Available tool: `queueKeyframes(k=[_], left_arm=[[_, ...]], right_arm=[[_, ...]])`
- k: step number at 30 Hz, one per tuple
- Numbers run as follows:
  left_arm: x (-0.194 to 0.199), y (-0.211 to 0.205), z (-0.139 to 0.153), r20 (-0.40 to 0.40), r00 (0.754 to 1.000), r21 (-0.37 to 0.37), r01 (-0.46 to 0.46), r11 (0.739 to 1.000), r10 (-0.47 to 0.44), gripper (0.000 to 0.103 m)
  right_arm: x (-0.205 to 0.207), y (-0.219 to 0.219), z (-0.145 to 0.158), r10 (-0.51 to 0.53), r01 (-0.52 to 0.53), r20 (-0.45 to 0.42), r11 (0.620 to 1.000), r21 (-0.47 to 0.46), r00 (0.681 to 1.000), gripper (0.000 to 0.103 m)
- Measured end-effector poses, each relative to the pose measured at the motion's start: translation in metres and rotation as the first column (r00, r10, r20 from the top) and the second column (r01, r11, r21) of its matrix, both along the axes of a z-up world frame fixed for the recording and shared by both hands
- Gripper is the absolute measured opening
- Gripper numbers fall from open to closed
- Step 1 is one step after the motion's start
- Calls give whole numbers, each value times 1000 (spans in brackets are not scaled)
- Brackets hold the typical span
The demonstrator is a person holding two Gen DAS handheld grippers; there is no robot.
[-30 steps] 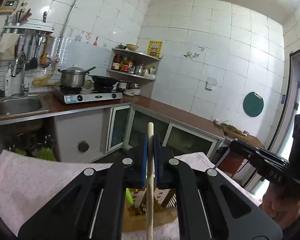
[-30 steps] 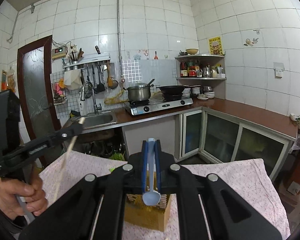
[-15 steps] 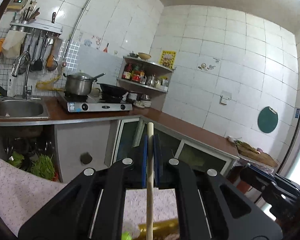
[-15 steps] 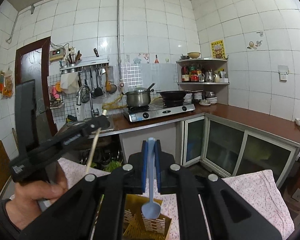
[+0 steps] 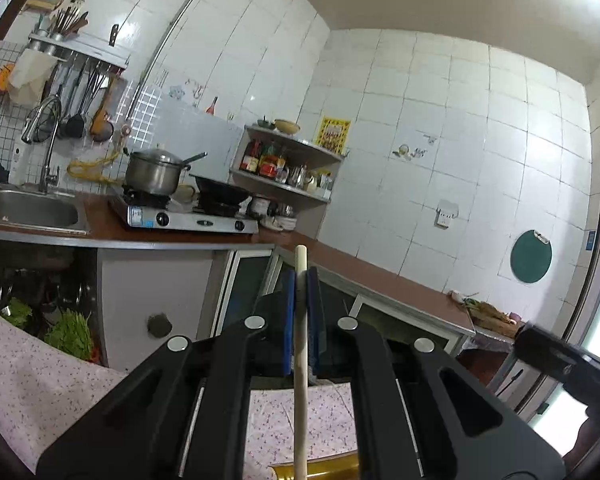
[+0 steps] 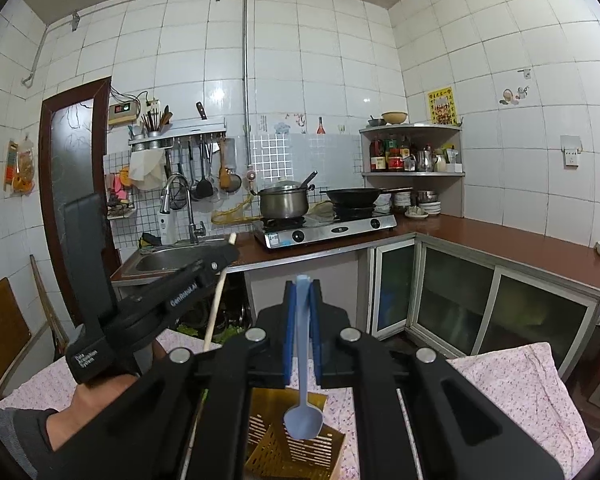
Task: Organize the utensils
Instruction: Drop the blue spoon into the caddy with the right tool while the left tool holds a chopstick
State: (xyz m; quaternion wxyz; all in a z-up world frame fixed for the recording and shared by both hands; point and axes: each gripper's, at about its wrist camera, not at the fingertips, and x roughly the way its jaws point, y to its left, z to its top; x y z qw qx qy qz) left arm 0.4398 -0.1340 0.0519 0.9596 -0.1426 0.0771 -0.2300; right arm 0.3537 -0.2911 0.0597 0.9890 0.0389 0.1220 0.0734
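Spoon [image 6: 302, 416], pale blue, hangs bowl-down at lower centre of the right wrist view, its handle pinched between the closed blue pads of the right gripper [image 6: 302, 312]; the bowl sits just above the open top of the slotted yellow holder [image 6: 296, 452] standing on the flowered tablecloth [image 6: 524, 392]. Chopstick [image 5: 300, 360], pale wood, runs upright through the centre of the left wrist view, clamped in the closed left gripper [image 5: 300, 300], its lower end passing in front of the holder's yellow rim at the bottom edge. In the right wrist view the left gripper enters from the left, the chopstick slanting down toward the holder. To finish the step well, each utensil should probably be lowered vertically into its own compartment, one at a time so the grippers do not collide, and released only once the tip is well inside. Which compartment each will enter cannot be told.
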Motion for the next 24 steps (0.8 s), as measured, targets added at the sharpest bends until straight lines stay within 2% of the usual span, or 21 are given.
queueKeyframes(k=[12,15,18,23,24], left_arm=[[-24,1,-8,40,999,44,-7,999,5,6],[-30,6,-12,32,999,33,-7,999,6,16],[-37,10,-15,23,1000,37,0,999,-1,18],[-56,20,-15,33,999,62,-5,998,3,34],[-63,26,-12,33,999,61,-13,998,11,40]], right_arm=[[-6,0,-15,0,0,-38,1000,-1,999,7],[-9,-1,-21,4,-3,-57,1000,5,998,8],[-14,-4,-25,1,-1,-71,1000,9,997,8],[-25,-17,-24,-28,30,-74,999,25,997,8],[-30,-21,-23,-40,42,-68,999,27,997,8]])
